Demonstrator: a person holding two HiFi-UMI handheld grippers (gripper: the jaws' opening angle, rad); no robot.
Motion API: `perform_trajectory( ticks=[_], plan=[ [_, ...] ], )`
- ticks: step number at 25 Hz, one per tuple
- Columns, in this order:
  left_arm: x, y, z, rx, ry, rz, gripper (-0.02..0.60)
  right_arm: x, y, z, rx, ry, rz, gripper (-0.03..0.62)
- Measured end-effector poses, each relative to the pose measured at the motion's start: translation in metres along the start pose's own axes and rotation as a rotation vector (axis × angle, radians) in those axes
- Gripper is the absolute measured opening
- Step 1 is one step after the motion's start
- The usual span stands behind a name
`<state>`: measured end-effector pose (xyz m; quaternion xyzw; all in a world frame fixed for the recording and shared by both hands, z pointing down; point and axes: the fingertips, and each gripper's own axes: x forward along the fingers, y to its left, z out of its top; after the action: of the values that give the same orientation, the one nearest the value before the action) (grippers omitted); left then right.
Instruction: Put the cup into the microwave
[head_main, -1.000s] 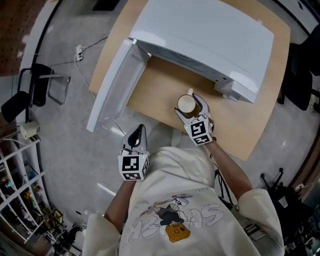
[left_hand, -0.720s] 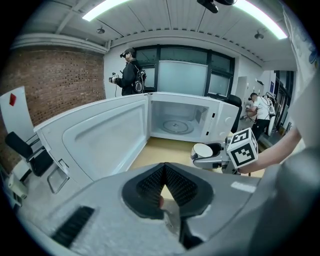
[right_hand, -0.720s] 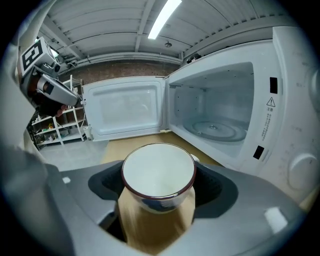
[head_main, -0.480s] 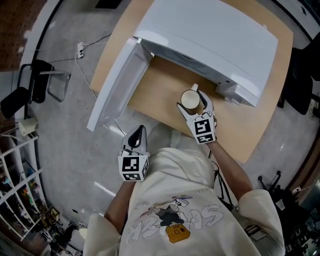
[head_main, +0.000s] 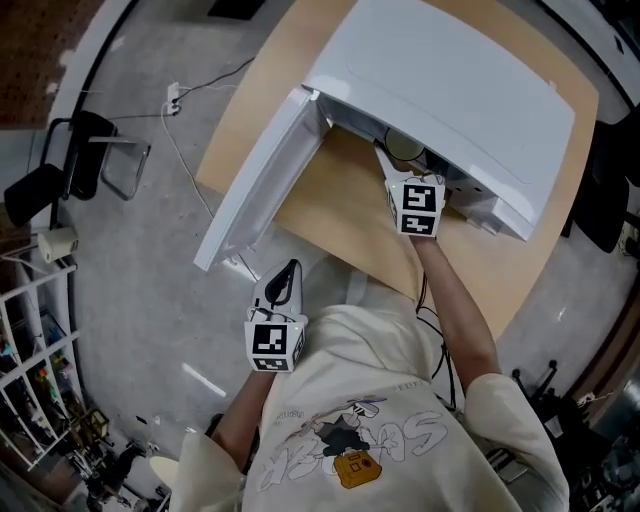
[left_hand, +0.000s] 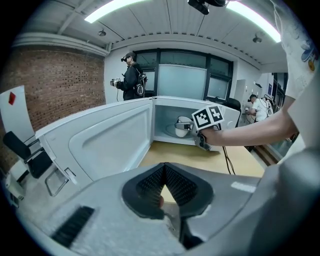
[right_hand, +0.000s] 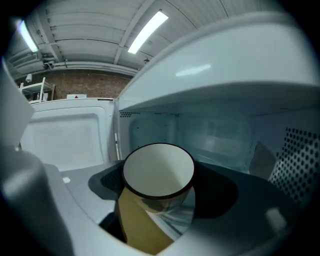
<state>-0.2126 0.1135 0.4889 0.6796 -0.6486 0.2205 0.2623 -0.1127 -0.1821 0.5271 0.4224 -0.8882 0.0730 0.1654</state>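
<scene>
The cup sat at the centre of the right gripper view, clamped between that gripper's dark jaws by its wall below the rim. In the head view it showed in the upper middle of the frame, at the mouth of the microwave, partly under the front edge of the top. Whether its base touched the cavity floor could not be determined. The cup was round and open-topped, with a cream inside, a thin dark rim and an ochre outer wall; it appeared empty. It was judged rigid, light and glossy, therefore liable to slip in the pads and to chip on impact. The wall below the rim was judged the correct gripping zone. The right gripper reached into the opening. The cavity was white and smooth, with a perforated panel at the right of the right gripper view. The door stood swung wide toward the left of the head frame, a moulded white panel. The microwave rested on a pale wooden table. The left gripper hung at the lower left, off the table, its ribbed pads closed tip to tip on nothing.
</scene>
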Motion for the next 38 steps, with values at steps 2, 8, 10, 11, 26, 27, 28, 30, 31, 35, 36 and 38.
perform_trajectory(
  ticks=[2,8,10,11,26,27,28,30,31,35,36,38],
  plan=[
    [-0.001,0.006,-0.002,-0.006,0.005,0.001,0.005,0.015,-0.012,-0.001,0.017,0.007,-0.044,0.405],
    [0.002,0.022,-0.008,-0.039,0.016,-0.002,0.005,0.036,-0.027,0.000,0.066,0.007,-0.096,0.407],
    [0.003,0.024,-0.008,-0.046,0.014,-0.008,0.006,0.039,-0.028,-0.001,0.088,0.014,-0.089,0.408],
    [0.004,0.024,-0.007,-0.046,0.012,-0.013,0.006,0.039,-0.028,-0.001,0.093,0.018,-0.086,0.416],
    [0.057,-0.023,0.031,-0.046,-0.032,-0.203,0.005,-0.124,0.035,-0.013,0.263,0.076,0.041,0.342],
    [0.061,-0.030,0.035,-0.040,-0.036,-0.222,0.005,-0.138,0.036,-0.016,0.293,0.087,0.036,0.314],
    [0.065,-0.038,0.039,-0.032,-0.041,-0.243,0.005,-0.152,0.036,-0.017,0.305,0.091,0.027,0.255],
    [0.072,-0.054,0.048,-0.013,-0.050,-0.288,0.005,-0.177,0.035,-0.017,0.271,0.096,0.002,0.149],
    [0.076,-0.063,0.051,-0.001,-0.053,-0.310,0.005,-0.189,0.035,-0.016,0.242,0.098,-0.009,0.097],
    [0.086,-0.091,0.061,0.041,-0.059,-0.372,0.005,-0.223,0.036,-0.018,0.192,0.110,-0.006,0.006],
    [0.088,-0.098,0.062,0.048,-0.060,-0.385,0.005,-0.229,0.033,-0.020,0.193,0.112,-0.008,0.006],
    [0.090,-0.109,0.064,0.061,-0.060,-0.407,0.005,-0.240,0.024,-0.025,0.202,0.115,-0.024,0.006]
  ],
)
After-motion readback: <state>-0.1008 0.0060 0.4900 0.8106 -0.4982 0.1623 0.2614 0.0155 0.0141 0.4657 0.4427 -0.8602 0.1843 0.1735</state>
